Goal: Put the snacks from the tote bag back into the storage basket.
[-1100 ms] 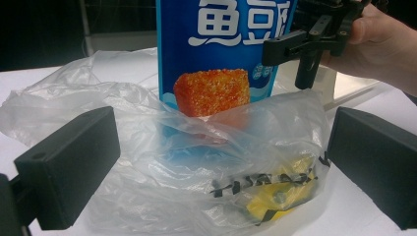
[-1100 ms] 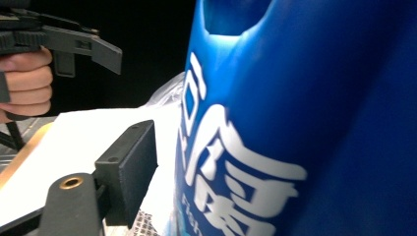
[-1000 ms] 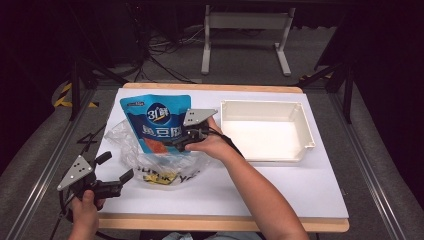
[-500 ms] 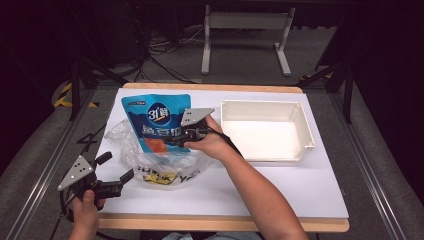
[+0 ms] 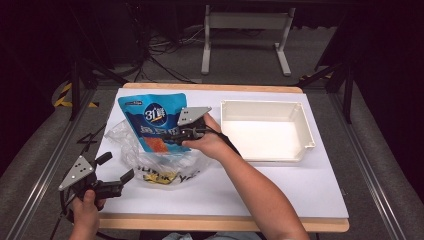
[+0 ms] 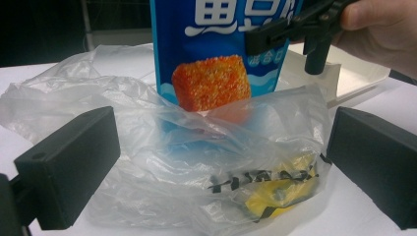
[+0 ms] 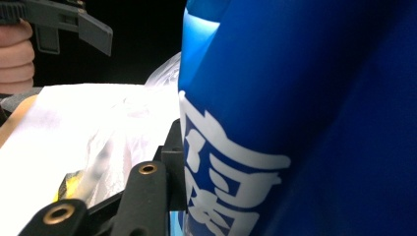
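Note:
A blue snack pouch (image 5: 152, 120) with an orange cube pictured on it stands upright, its lower end inside a crumpled clear plastic bag (image 5: 150, 161). My right gripper (image 5: 172, 136) is shut on the pouch's right edge, above the bag's mouth. In the right gripper view the pouch (image 7: 295, 123) is pressed against the black jaw. My left gripper (image 5: 117, 167) is open near the table's front left corner, just short of the bag. In the left gripper view the bag (image 6: 172, 162) lies between and beyond the wide-apart jaws, with the pouch (image 6: 216, 59) rising from it.
A white rectangular tray (image 5: 300, 150) lies on the right half of the white table, close to the right hand. Something yellow (image 6: 275, 194) lies in the bottom of the bag, behind black printed lettering. Dark floor, cables and a stand lie beyond the table's far edge.

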The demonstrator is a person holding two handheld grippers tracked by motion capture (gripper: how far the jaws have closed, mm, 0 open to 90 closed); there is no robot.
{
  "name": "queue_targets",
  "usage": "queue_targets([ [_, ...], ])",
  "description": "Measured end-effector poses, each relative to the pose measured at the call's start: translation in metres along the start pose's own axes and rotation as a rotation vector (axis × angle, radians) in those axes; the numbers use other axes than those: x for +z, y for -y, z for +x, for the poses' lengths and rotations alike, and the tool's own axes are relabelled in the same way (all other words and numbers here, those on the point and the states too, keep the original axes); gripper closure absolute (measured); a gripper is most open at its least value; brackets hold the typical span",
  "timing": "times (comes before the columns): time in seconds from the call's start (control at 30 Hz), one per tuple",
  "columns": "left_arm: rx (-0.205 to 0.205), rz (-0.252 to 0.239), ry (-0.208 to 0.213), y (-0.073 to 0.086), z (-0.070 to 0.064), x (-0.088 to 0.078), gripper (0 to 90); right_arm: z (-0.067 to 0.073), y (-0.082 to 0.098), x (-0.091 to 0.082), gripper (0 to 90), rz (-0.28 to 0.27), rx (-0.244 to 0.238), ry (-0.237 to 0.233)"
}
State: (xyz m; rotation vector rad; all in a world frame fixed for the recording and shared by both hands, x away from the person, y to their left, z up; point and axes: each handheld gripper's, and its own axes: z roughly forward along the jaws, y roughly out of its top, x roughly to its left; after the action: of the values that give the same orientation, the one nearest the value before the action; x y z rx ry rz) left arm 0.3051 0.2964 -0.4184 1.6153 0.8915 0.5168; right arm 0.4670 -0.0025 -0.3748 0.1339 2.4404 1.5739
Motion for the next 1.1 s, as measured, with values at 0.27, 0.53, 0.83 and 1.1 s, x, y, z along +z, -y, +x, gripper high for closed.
queue_targets([
  [0.27, -0.003, -0.002, 0.001, 0.000, 0.000, 0.000, 0.3, -0.002, -0.018, -0.011, 59.5, -0.023, -0.001, -0.004],
  [0.53, -0.004, 0.001, 0.001, 0.000, 0.000, 0.001, 0.2, -0.006, -0.046, -0.028, 59.8, -0.033, -0.032, -0.023],
  [0.83, -0.010, -0.001, -0.001, 0.001, 0.000, 0.001, 0.2, -0.010, -0.072, -0.048, 59.9, -0.059, -0.038, -0.023],
  [1.1, -0.014, 0.000, -0.002, 0.001, 0.001, 0.001, 0.3, -0.012, -0.090, -0.061, 59.9, -0.060, -0.029, -0.037],
])
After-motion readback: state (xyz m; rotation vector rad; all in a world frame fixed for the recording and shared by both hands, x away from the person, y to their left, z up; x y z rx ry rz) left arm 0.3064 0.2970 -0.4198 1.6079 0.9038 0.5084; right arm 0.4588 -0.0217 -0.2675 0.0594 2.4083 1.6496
